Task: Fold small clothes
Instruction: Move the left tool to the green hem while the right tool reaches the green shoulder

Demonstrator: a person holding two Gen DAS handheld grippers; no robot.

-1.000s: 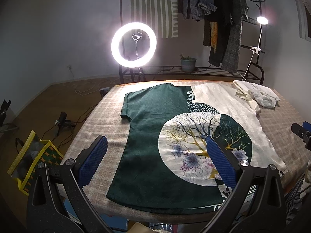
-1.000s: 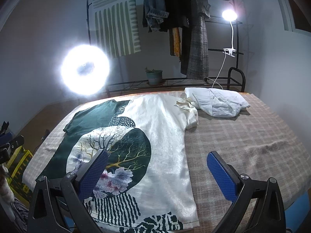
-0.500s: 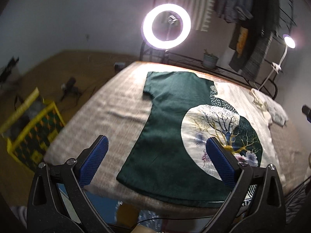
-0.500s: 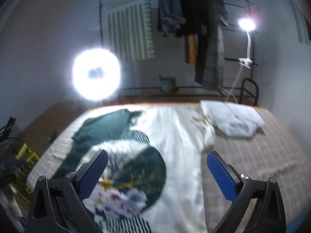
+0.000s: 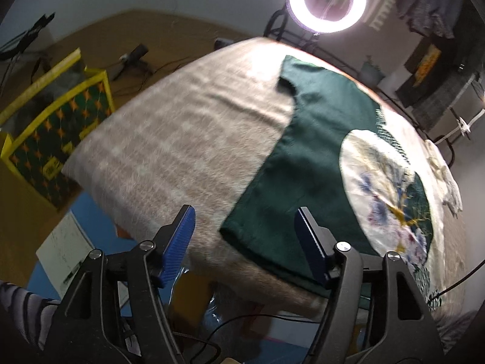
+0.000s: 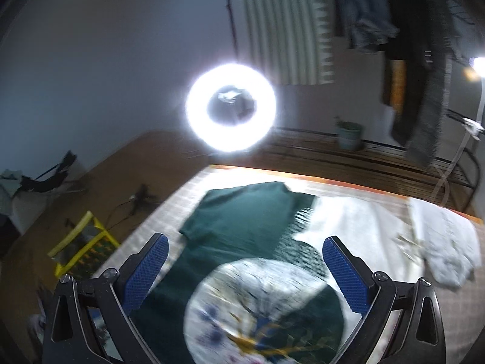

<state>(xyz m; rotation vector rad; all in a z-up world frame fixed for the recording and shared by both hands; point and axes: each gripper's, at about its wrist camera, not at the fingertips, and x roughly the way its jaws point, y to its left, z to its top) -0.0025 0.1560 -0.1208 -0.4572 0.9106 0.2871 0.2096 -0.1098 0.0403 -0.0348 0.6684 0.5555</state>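
Green shirt (image 5: pixel 309 157) hem corner nears table (image 5: pixel 169 139) edge.

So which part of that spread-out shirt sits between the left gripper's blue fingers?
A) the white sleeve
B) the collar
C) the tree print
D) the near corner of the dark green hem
D: in the left wrist view the left gripper frames the green hem corner of the shirt, untouched.

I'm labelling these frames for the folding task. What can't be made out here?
- T-shirt print: smeared by motion blur in both wrist views.
- T-shirt's near hem: right wrist view, cut off by the bottom edge.
- White garment: blurred, its type unclear.
- Yellow bag contents: blurred in both views.
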